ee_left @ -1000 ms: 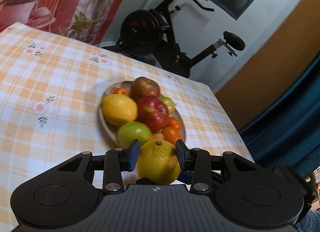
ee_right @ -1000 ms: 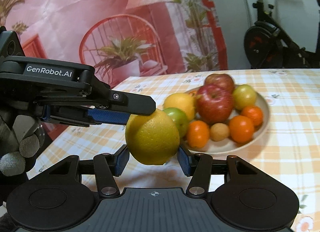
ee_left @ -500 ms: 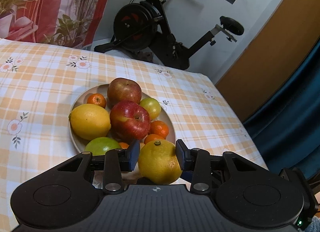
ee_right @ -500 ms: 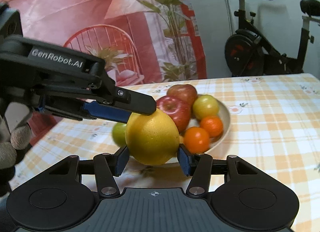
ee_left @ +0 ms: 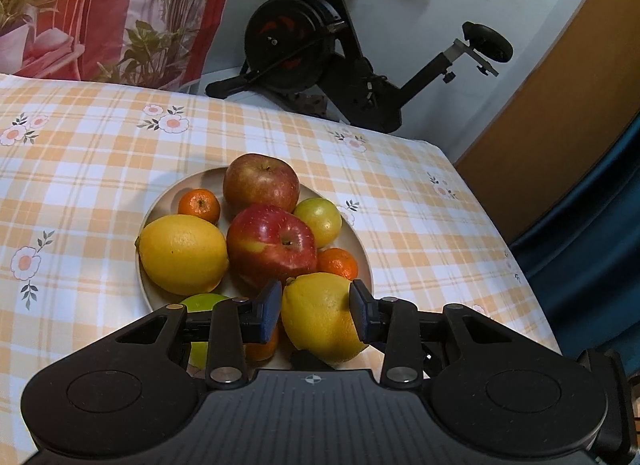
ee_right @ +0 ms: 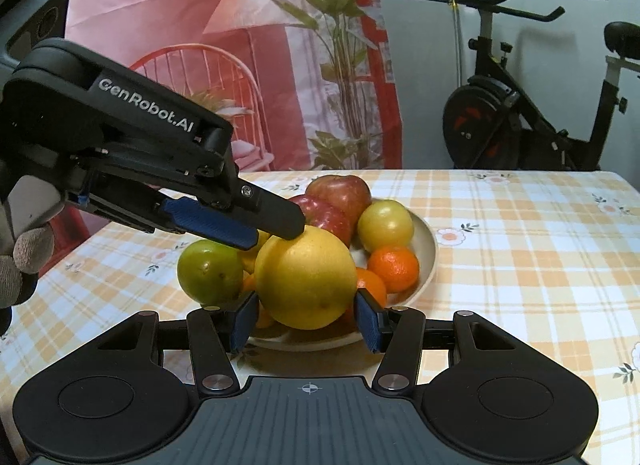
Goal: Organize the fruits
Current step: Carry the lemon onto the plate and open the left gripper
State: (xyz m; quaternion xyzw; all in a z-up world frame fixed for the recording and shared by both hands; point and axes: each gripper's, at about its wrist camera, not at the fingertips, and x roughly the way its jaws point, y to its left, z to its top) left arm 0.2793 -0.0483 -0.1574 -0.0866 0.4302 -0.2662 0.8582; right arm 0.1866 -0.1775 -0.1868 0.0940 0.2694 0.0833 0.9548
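Note:
A large yellow citrus [ee_left: 320, 315] [ee_right: 306, 277] sits between the pads of both grippers, over the near rim of the beige plate [ee_left: 168, 193] [ee_right: 426, 241]. My left gripper [ee_left: 315, 311] grips it from one side; its body [ee_right: 160, 153] shows in the right wrist view. My right gripper [ee_right: 306, 319] grips it from below. The plate holds two red apples [ee_left: 270, 247], a yellow lemon [ee_left: 182, 253], a green fruit [ee_right: 210, 271], a yellow-green fruit [ee_right: 385, 225] and small oranges [ee_right: 394, 268].
The plate stands on a table with an orange checked cloth [ee_left: 80, 169]. The table's right edge [ee_left: 492, 225] drops to a dark blue curtain. An exercise bike [ee_left: 320, 53] stands behind the table, beside a red printed hanging [ee_right: 200, 25].
Both grippers have carried the yellow citrus forward and down to the plate's near rim. The plate now looks larger and closer in both views.

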